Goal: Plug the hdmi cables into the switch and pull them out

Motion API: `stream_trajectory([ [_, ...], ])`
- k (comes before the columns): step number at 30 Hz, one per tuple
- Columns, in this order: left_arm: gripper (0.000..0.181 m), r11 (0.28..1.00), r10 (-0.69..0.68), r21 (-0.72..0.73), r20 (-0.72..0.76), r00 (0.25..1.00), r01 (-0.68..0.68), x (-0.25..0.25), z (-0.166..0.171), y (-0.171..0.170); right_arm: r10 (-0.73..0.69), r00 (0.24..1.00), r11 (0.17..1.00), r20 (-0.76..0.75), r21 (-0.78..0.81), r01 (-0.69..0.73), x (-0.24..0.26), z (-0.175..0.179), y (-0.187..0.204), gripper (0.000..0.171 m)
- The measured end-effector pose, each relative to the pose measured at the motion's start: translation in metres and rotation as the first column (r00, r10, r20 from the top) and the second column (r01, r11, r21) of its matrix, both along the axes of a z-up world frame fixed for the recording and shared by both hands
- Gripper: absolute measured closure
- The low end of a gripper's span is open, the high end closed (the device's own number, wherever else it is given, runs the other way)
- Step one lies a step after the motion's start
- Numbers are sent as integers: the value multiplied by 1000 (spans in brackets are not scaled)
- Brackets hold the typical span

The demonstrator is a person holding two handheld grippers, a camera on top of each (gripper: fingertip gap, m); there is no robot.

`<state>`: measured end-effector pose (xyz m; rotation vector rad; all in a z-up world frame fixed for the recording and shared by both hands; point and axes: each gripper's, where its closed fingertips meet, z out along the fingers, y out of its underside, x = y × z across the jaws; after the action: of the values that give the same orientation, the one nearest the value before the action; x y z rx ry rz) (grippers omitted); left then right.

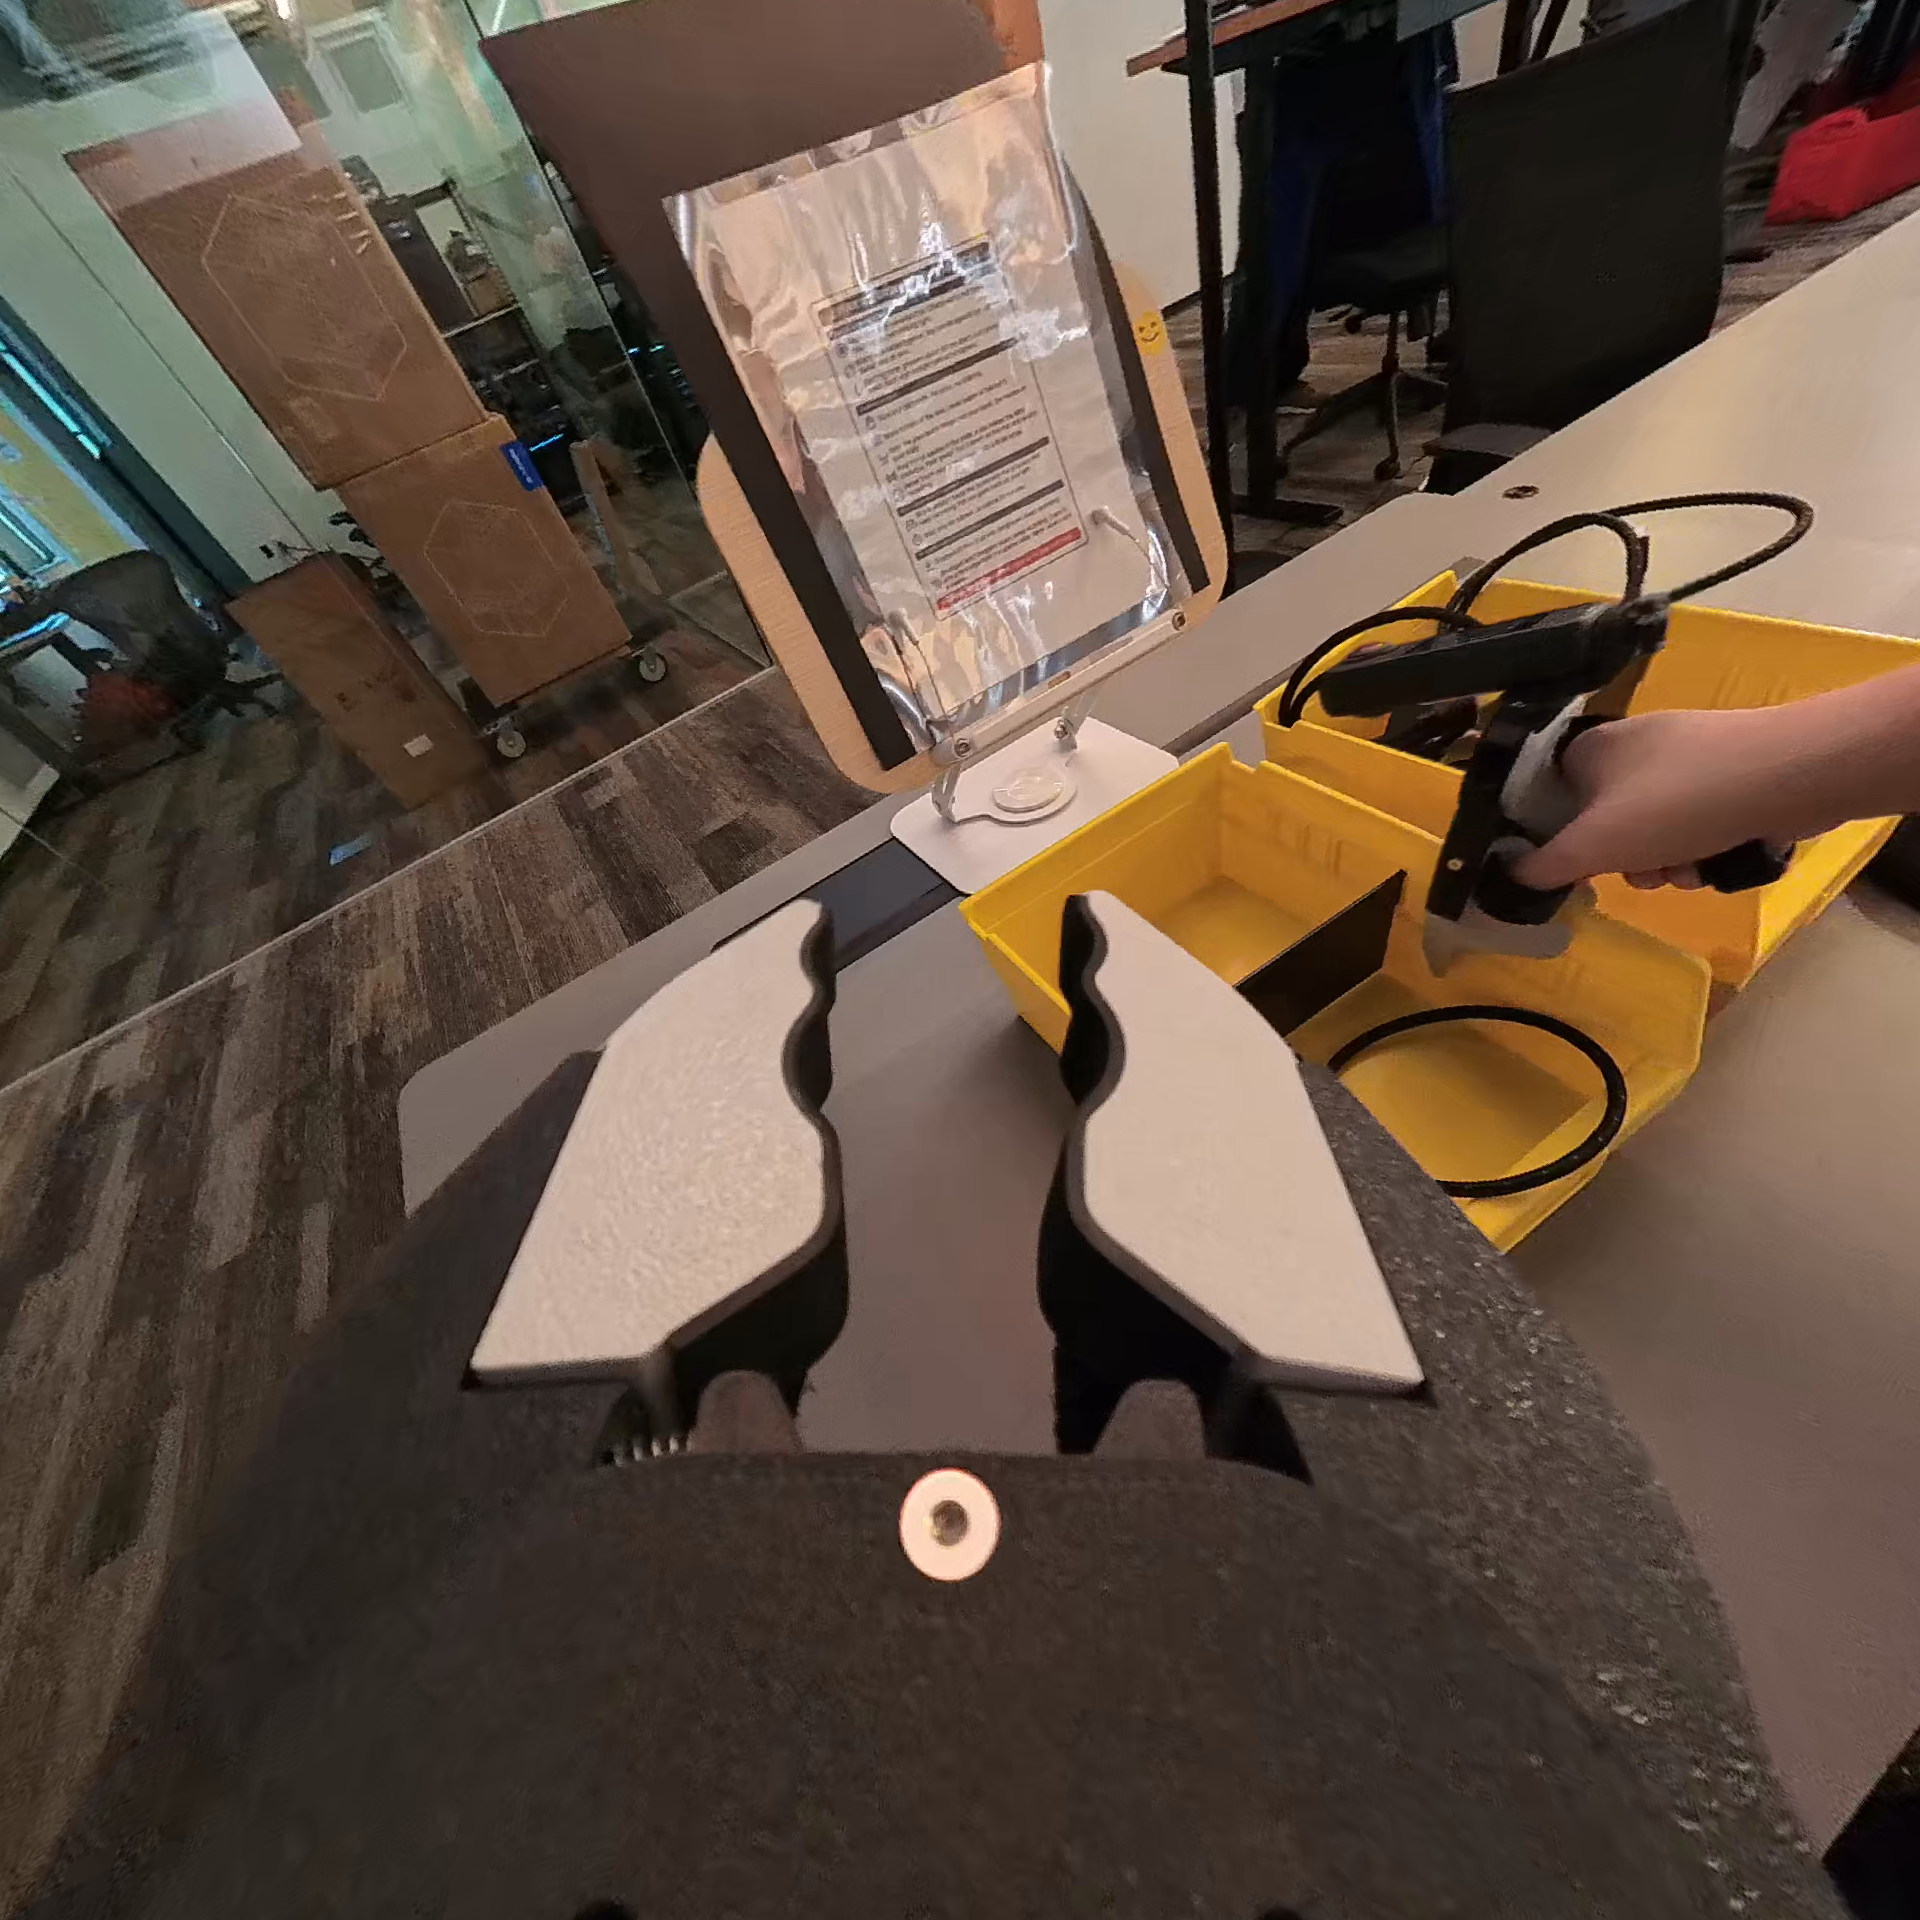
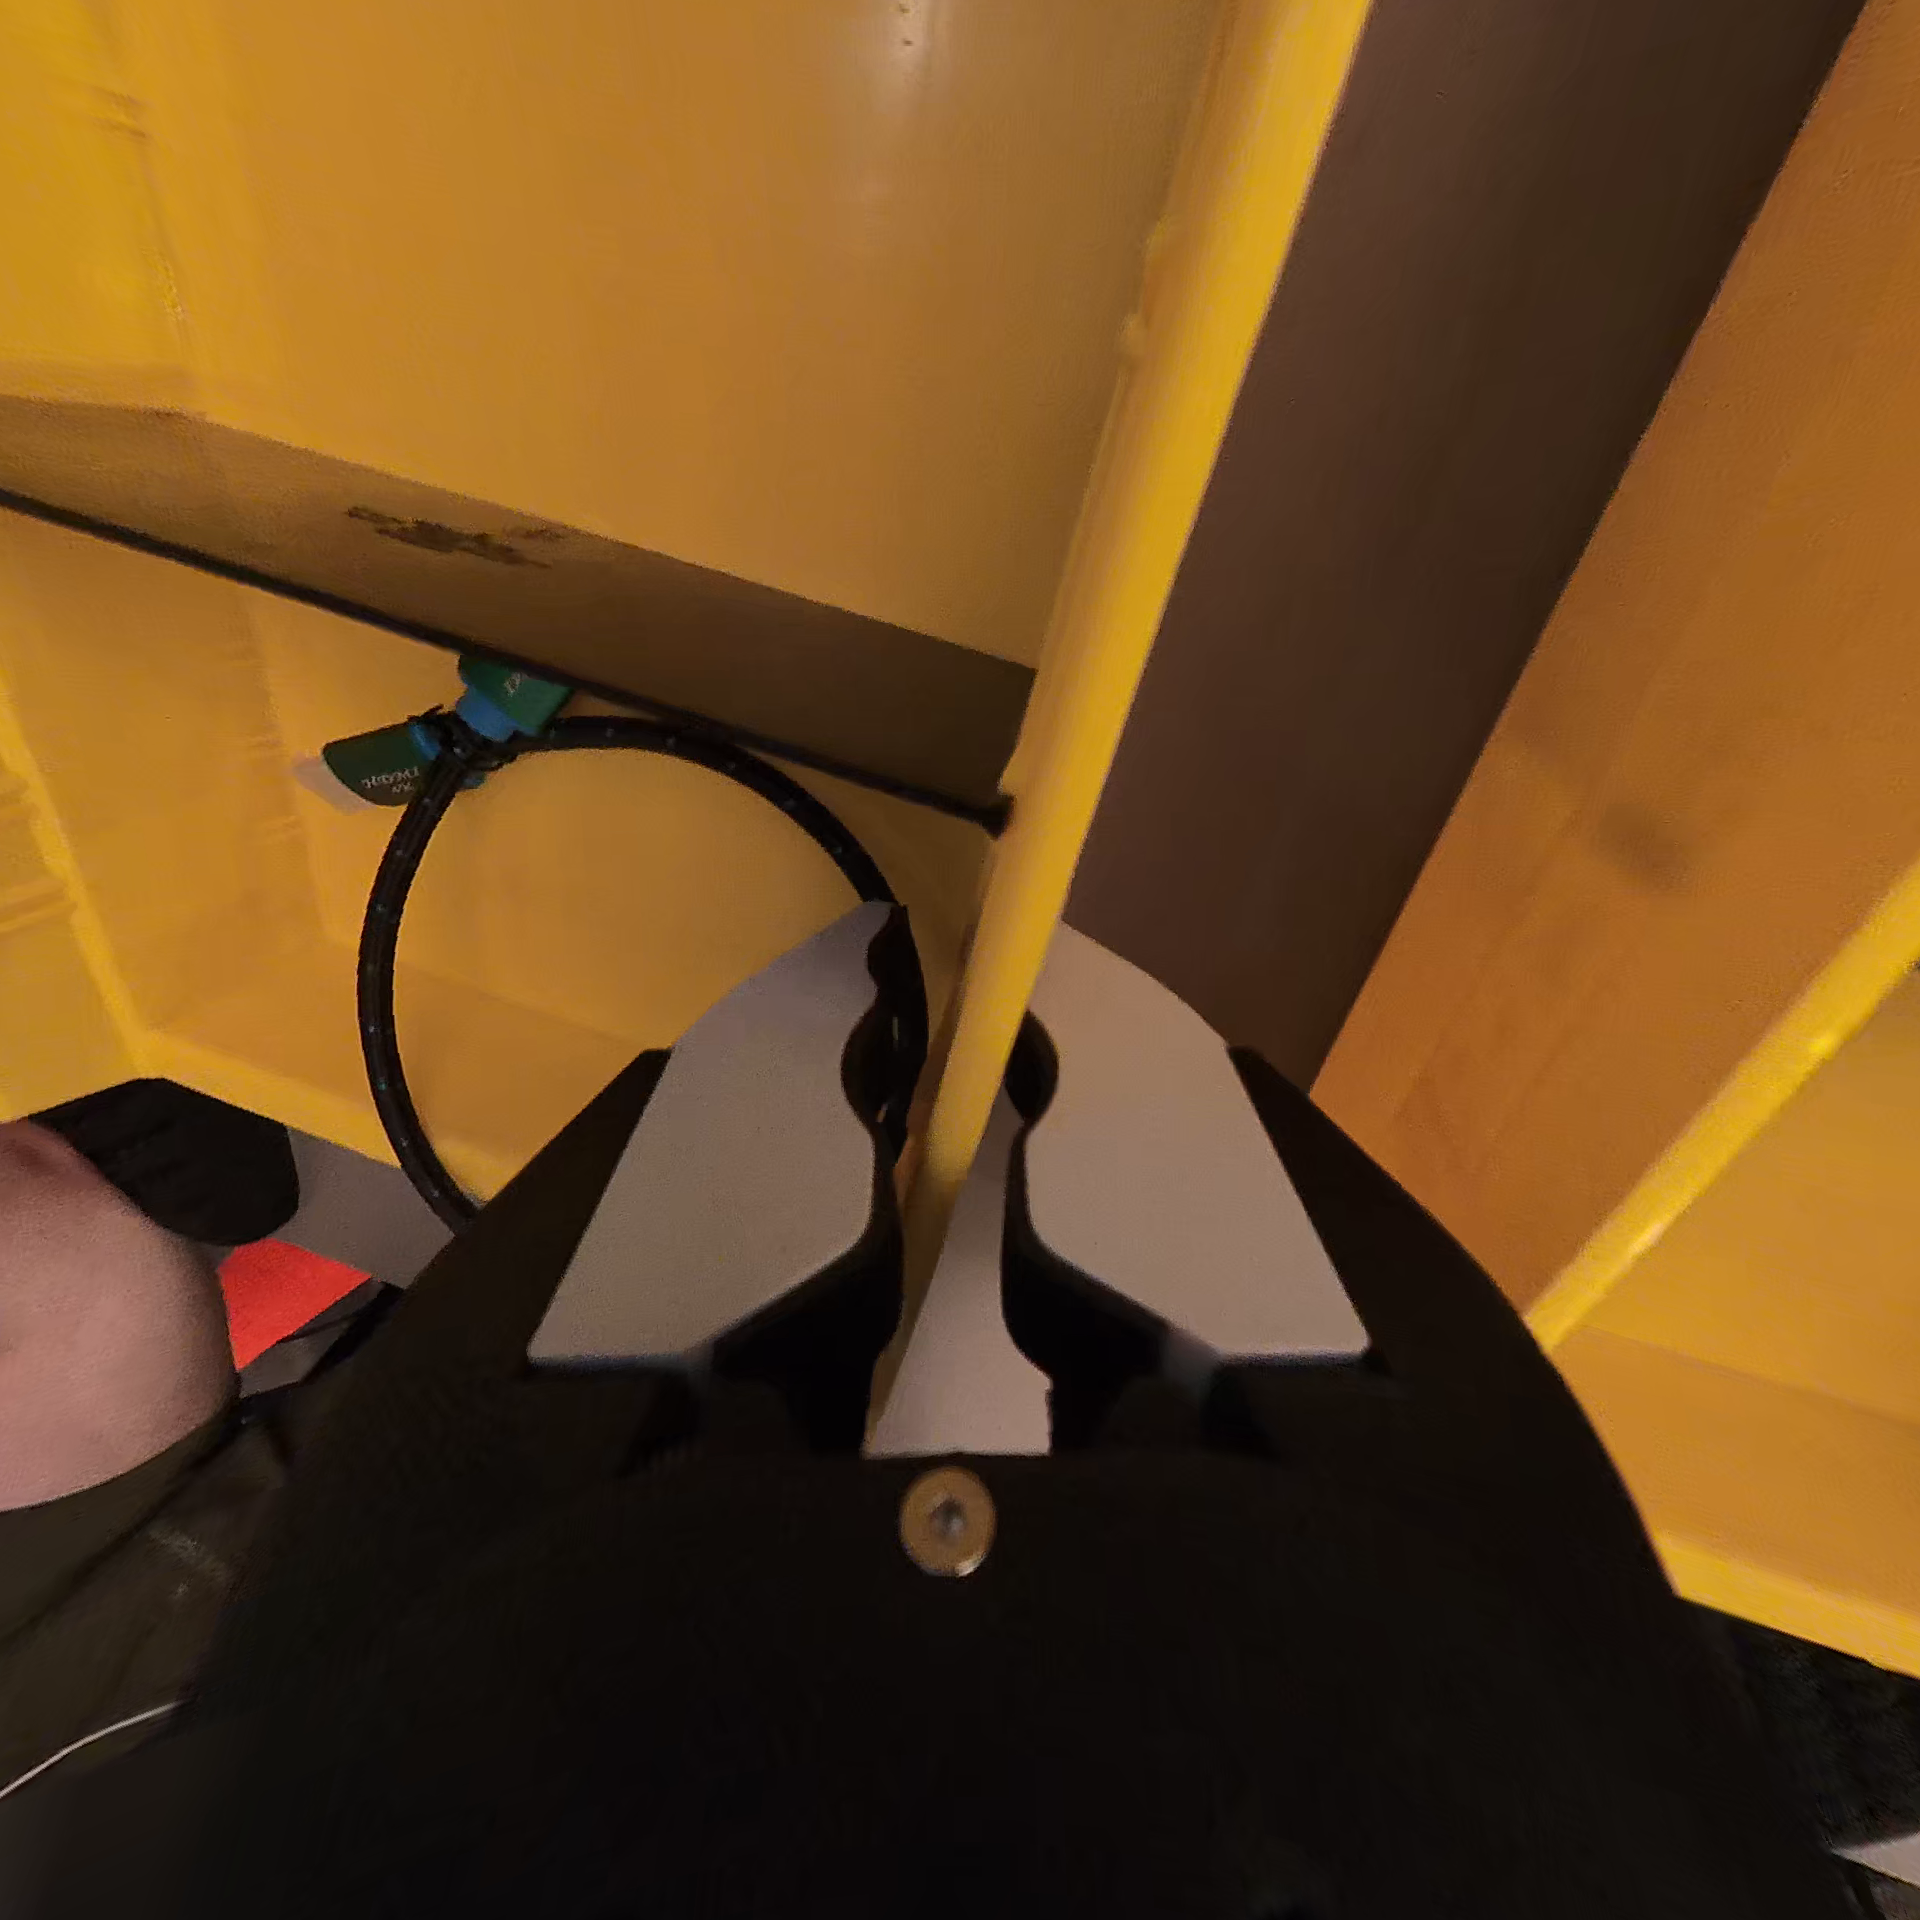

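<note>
A black braided HDMI cable (image 2: pixel 384 935), coiled and tied, with green-and-blue plugs (image 2: pixel 499 707), lies in the front compartment of the near yellow bin (image 1: pixel 1143 821); it also shows in the left wrist view (image 1: pixel 1600 1091). My right gripper (image 2: pixel 971 925) straddles this bin's right wall (image 2: pixel 1143 520), one finger on each side, both touching it. The left wrist view shows it (image 1: pixel 1444 961) held by a hand (image 1: pixel 1683 800) at that rim. My left gripper (image 1: pixel 951 935) is open and empty, above the table left of the bin. I see no switch.
A black divider (image 1: pixel 1330 956) splits the near bin. A second yellow bin (image 1: pixel 1766 665) with more black cables stands behind it. A stand holding a silver bag (image 1: pixel 935 416) is at the back. The grey table (image 1: pixel 1766 1351) ends at the left, with floor below.
</note>
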<state>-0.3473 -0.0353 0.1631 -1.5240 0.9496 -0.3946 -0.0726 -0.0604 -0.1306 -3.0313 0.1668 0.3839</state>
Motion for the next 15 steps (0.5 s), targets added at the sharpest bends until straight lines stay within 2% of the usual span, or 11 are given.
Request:
stream_trajectory([
  [15,140,1000,-18,-1,-38,999,18,17,-5,1,81,994,997,76,-13,-80,5,-2,9,166],
])
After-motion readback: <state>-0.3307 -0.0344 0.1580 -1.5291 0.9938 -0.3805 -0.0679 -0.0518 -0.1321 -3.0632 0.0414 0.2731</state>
